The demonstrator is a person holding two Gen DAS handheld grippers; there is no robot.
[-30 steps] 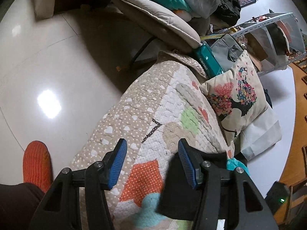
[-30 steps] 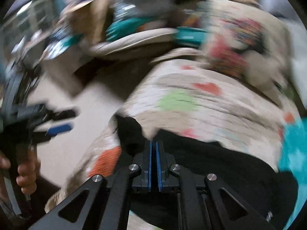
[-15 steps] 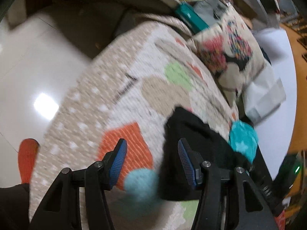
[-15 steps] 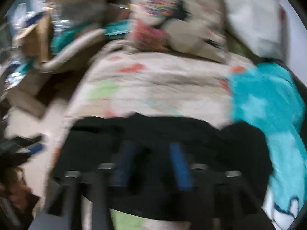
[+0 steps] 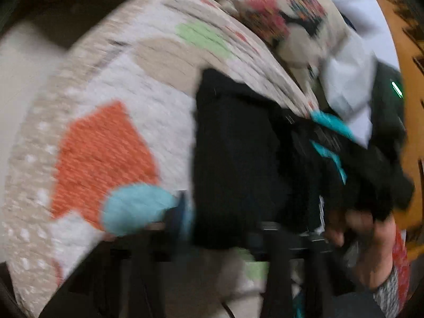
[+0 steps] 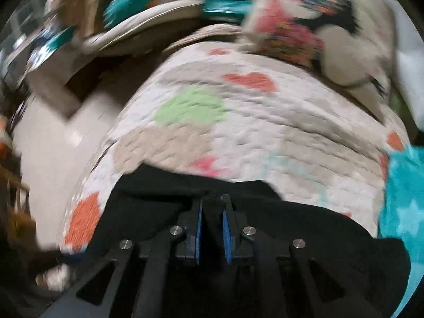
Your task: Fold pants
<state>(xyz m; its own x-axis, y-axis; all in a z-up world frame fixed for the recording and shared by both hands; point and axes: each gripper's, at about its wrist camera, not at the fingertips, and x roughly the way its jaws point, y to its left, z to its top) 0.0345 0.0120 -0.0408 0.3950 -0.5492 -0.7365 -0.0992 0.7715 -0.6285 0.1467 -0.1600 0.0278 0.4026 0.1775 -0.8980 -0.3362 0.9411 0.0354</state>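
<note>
Pants [image 6: 164, 212], black, on the quilt [image 6: 238, 122]; right gripper [image 6: 212, 228] closing, dark cloth between its pads; left gripper [image 5: 220, 225] closing too, blur hiding its grip.

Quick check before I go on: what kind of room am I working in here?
Most likely a lived-in home living room. The black pants lie on a patchwork quilted cover over a sofa or bed, a printed cushion sits behind it, and household clutter crowds the pale floor.
</note>
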